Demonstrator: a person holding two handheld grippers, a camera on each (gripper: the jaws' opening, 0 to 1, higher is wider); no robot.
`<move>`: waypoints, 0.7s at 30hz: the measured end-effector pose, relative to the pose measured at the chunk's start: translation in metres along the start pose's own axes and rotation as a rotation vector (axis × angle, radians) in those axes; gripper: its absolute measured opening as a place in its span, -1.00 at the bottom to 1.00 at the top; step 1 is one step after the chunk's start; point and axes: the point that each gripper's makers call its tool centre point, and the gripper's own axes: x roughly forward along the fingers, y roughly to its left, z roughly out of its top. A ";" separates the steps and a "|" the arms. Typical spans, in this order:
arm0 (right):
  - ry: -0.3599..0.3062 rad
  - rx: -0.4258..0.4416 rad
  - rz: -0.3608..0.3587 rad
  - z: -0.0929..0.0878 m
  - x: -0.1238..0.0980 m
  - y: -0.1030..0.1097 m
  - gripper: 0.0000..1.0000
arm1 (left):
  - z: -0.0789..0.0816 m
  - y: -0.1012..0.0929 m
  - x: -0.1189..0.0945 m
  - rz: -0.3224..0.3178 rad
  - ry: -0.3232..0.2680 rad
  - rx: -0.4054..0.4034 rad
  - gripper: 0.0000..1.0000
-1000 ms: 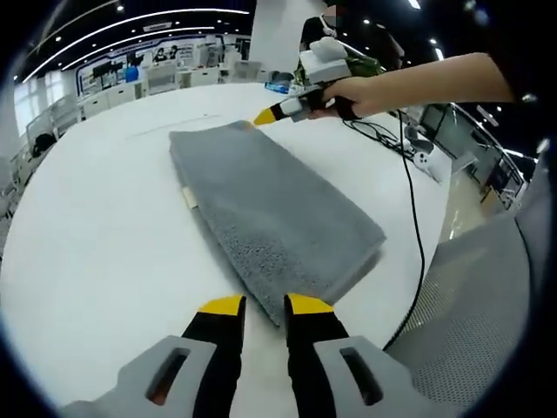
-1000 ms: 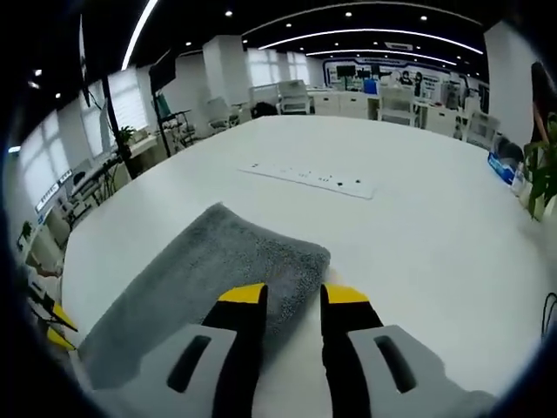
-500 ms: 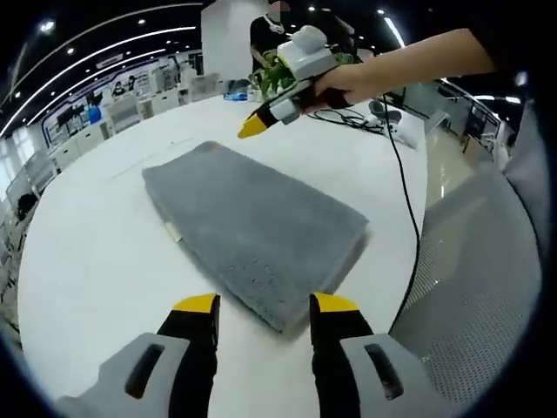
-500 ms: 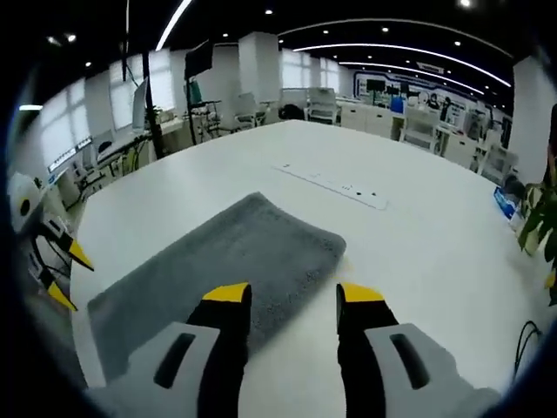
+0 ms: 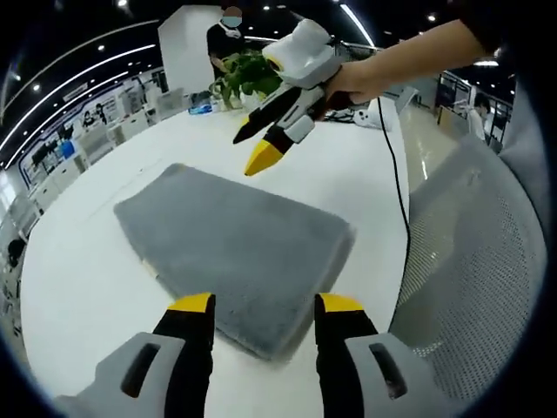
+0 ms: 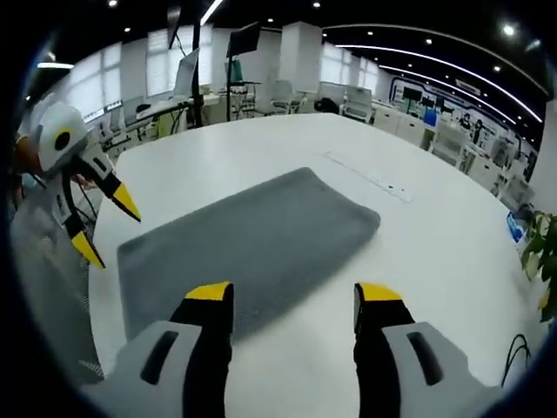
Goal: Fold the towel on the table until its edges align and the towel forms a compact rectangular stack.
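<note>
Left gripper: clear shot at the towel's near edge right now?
Probably yes. The left gripper has its jaws open, the folded towel edge lies just ahead between them, and nothing on the table intervenes.

Left gripper view: above table (image 5: 78, 279), looking down past own fingertips (image 5: 193, 303) at towel (image 5: 235, 248), near. Right gripper view: opposite end, facing back. Shared: towel (image 6: 252, 239), table.

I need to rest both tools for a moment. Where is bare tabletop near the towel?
Bare white table lies beyond the folded towel, up to the power strip. More bare top lies past the towel toward the plant. The edge by the left hand-held gripper is tight.
</note>
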 end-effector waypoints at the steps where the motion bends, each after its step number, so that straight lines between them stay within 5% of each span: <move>1: 0.003 -0.002 0.005 -0.005 -0.003 0.003 0.10 | -0.001 -0.002 0.001 -0.002 0.006 0.011 -0.05; 11: 0.015 -0.007 0.046 -0.037 -0.027 0.038 0.00 | -0.008 -0.016 0.009 -0.028 0.054 0.075 -0.14; 21: -0.007 -0.047 0.136 -0.038 -0.031 0.083 -0.19 | -0.014 -0.021 0.016 -0.053 0.088 0.080 -0.32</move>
